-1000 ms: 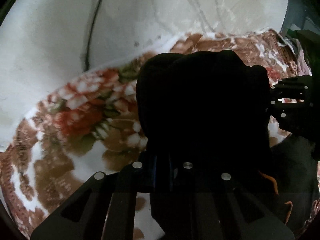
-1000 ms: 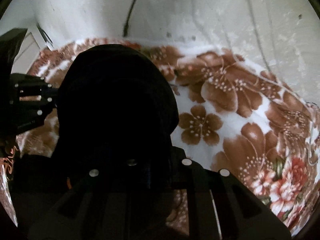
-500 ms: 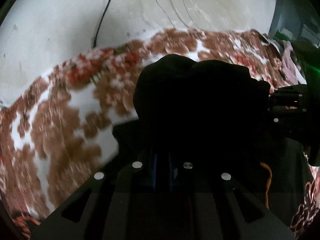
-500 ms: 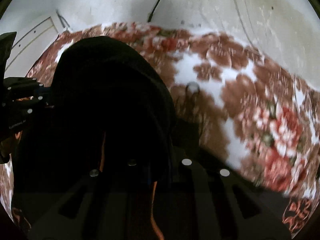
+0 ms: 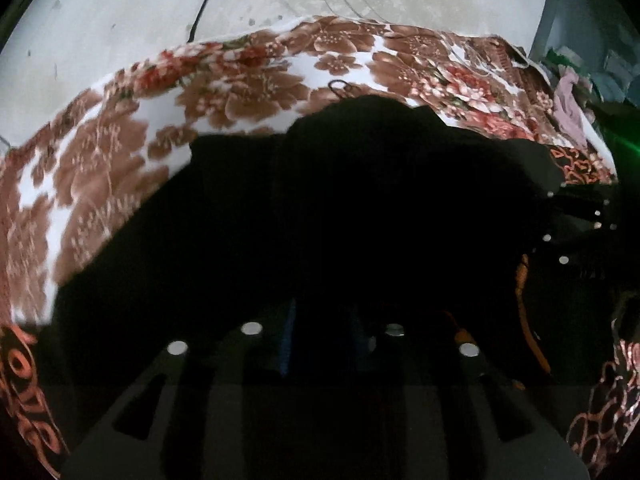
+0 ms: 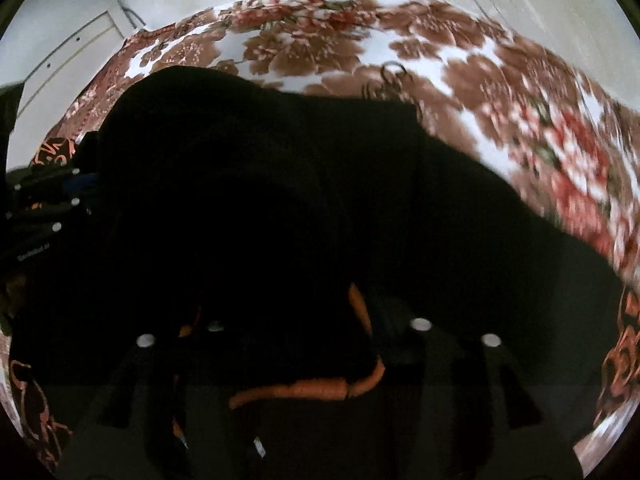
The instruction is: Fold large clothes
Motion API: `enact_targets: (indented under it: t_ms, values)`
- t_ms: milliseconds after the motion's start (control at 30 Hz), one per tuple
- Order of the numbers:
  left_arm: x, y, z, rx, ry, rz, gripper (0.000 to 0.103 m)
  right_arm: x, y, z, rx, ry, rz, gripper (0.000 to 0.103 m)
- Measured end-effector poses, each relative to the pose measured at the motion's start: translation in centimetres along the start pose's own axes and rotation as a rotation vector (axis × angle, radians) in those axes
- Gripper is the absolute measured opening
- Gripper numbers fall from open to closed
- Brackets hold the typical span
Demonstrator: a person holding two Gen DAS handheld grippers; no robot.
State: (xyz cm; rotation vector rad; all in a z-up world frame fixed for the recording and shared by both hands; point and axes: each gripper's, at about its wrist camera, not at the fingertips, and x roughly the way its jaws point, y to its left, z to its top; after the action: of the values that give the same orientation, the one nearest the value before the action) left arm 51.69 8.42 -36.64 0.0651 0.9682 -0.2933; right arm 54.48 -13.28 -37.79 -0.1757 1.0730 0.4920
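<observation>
A large black garment (image 5: 360, 200) with an orange cord (image 6: 304, 392) lies heaped on a brown and red floral blanket (image 5: 240, 92). My left gripper (image 5: 322, 280) points down into the heap. Its jaws are opening, with black cloth between them and over the fingertips. My right gripper (image 6: 316, 280) is beside it in the same garment (image 6: 320, 180). Those jaws are opening wider, and cloth still lies between them and hides the tips. Each gripper shows at the edge of the other's view: the right gripper (image 5: 576, 220) and the left gripper (image 6: 44, 208).
The blanket (image 6: 400, 40) lies on a pale concrete floor (image 5: 120, 12) crossed by a black cable (image 5: 208, 0). A small wire ring (image 5: 340, 86) rests on the blanket just past the garment. Other clothes (image 5: 572, 108) are piled at the far right. A white panel (image 6: 60, 52) stands at the left.
Both grippers carried the bunched black garment across the blanket and lowered it. The cloth now spreads wider over the blanket, and both pairs of jaws have parted.
</observation>
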Motion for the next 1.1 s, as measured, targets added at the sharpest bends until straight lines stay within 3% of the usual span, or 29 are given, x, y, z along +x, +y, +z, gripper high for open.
enact_targets:
  t_ms: [67,233,367,500,667,833,867,900,967,1033,1067,1100]
  values:
    - [-0.5,-0.5,-1.3,-0.011,0.001,-0.013,0.031,-0.3,0.1,-1.7,0.011,0.015,0.013,0.05]
    - [-3.3,-1.3,-5.0,-0.045,-0.004,-0.061,0.053,-2.0,-0.6,-5.1,0.073,0.025,0.052,0.066]
    - [-4.9,-0.3,-6.1,-0.078,0.0,-0.071,0.056,-3.5,-1.4,-5.7,0.13,0.021,0.089,0.072]
    - [-5.3,1.5,-4.8,-0.121,-0.011,-0.089,0.06,-4.3,-0.7,-3.2,0.133,-0.001,0.124,0.08]
    - [-3.8,3.4,-1.8,-0.215,-0.024,-0.191,0.06,-3.9,2.4,2.0,-0.073,-0.045,0.099,0.08]
    - [-1.4,1.6,-0.2,-0.121,0.008,-0.261,0.058,-0.8,3.9,4.9,-0.238,-0.022,0.102,0.08]
    - [-0.9,1.2,-0.1,-0.108,0.017,-0.272,0.054,-0.1,4.3,4.9,-0.266,-0.01,0.106,0.078]
    - [-0.5,0.9,-0.2,-0.097,0.026,-0.285,0.049,0.8,4.6,4.9,-0.295,0.009,0.112,0.064]
    - [0.4,0.2,-0.2,-0.077,0.05,-0.3,0.028,2.1,4.9,4.6,-0.317,0.046,0.138,0.044]
    - [0.9,0.0,-0.4,-0.081,0.055,-0.307,0.016,2.6,5.1,4.2,-0.326,0.06,0.158,0.029]
    - [0.8,0.1,-0.3,-0.101,0.05,-0.315,0.014,2.7,5.1,3.9,-0.324,0.066,0.167,0.017]
    - [0.6,0.3,-0.4,-0.116,0.048,-0.329,0.013,2.5,5.0,3.7,-0.32,0.07,0.176,0.013]
